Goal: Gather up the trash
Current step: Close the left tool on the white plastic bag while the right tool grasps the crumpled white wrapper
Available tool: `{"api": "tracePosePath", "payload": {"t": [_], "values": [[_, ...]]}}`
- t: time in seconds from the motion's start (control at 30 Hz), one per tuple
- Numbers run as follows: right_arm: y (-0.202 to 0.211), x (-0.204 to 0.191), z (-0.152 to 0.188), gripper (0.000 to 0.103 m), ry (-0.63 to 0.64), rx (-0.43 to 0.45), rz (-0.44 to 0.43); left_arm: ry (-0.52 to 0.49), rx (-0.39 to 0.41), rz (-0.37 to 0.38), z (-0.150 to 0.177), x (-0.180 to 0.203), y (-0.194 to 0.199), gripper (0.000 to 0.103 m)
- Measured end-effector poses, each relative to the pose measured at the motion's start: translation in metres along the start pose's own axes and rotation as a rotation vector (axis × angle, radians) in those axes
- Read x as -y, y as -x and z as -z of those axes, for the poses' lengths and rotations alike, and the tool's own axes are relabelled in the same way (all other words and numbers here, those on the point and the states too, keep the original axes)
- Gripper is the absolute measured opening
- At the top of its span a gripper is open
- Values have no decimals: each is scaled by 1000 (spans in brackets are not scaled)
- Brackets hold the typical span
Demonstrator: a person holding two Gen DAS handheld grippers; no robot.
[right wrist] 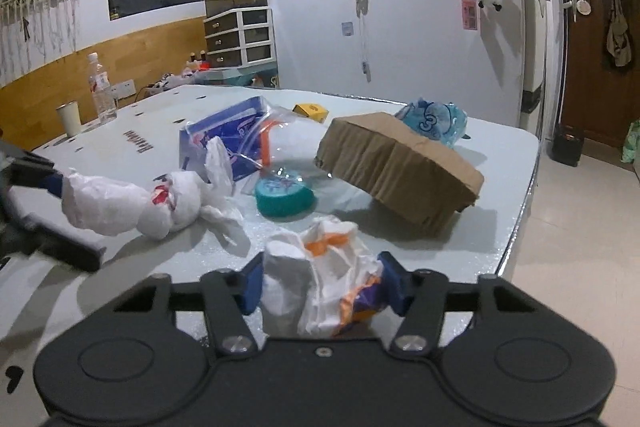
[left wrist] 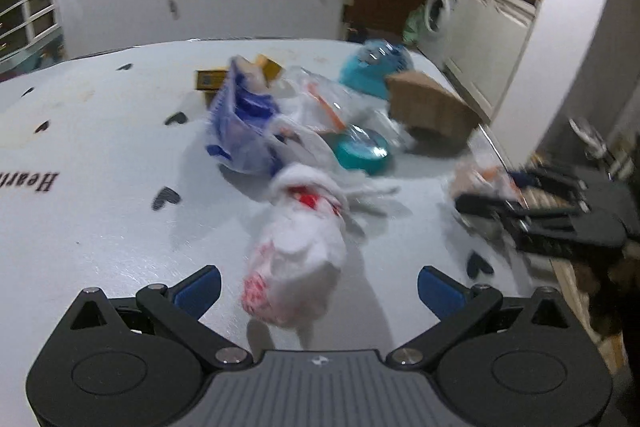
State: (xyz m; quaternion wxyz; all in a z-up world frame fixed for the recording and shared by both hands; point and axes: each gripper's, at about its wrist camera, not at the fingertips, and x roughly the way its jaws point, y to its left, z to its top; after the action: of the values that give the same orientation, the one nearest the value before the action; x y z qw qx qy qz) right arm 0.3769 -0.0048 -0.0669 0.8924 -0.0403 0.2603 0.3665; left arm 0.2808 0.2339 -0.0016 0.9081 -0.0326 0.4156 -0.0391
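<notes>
A knotted white plastic bag with red print (left wrist: 296, 259) lies on the white table (left wrist: 100, 147), between the wide-apart blue pads of my left gripper (left wrist: 320, 289), which is open. In the right wrist view the same bag (right wrist: 120, 203) shows with a left fingertip (right wrist: 52, 183) at its end. My right gripper (right wrist: 322, 285) is shut on a crumpled white wrapper with orange and purple print (right wrist: 316, 279), its pads pressing both sides. The left wrist view shows the right gripper (left wrist: 536, 211) blurred at the table's right edge.
Behind lie a blue-and-white package (right wrist: 224, 139), a clear zip bag (right wrist: 280, 139), a teal lid (right wrist: 284, 197), a tilted brown cardboard box (right wrist: 400, 167), a crushed blue pack (right wrist: 436, 121) and a yellow box (right wrist: 310, 111). A water bottle (right wrist: 102, 91) and cup (right wrist: 70, 119) stand far left.
</notes>
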Motion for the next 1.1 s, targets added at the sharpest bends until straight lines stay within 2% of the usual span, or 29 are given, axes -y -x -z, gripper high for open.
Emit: {"api": "tracePosePath", "payload": {"t": [0.13,0.27,0.4,0.5,0.57,0.7,0.77,0.87,1.1], "values": [[7,-1,0,47,11,-1,-16,11,24,-4,-11,-1,1,103],[12,-7,2,44,30,-4,-34,-25,20,-91,-29,5,-4,102],[19,-8,2,43,11,22,-40,23,-1,-87,-40,-4,-15,101],[21,-9,2,43,9,21,-54,83,-35,-57,-39,-12,-25,93],[22,-11,3,42,20,17,-56,113,-58,-36,-34,-16,-30,84],[24,-11,6,42,30,1,-63,96,-98,-57,-24,-10,-34,67],[24,-10,7,41,26,-5,-66,90,-92,-64,-20,-5,-31,55],[26,-8,8,41,13,-8,-68,78,-69,-84,-16,2,-25,49],[38,-10,7,41,10,10,-60,59,8,-114,-8,20,-5,44]]}}
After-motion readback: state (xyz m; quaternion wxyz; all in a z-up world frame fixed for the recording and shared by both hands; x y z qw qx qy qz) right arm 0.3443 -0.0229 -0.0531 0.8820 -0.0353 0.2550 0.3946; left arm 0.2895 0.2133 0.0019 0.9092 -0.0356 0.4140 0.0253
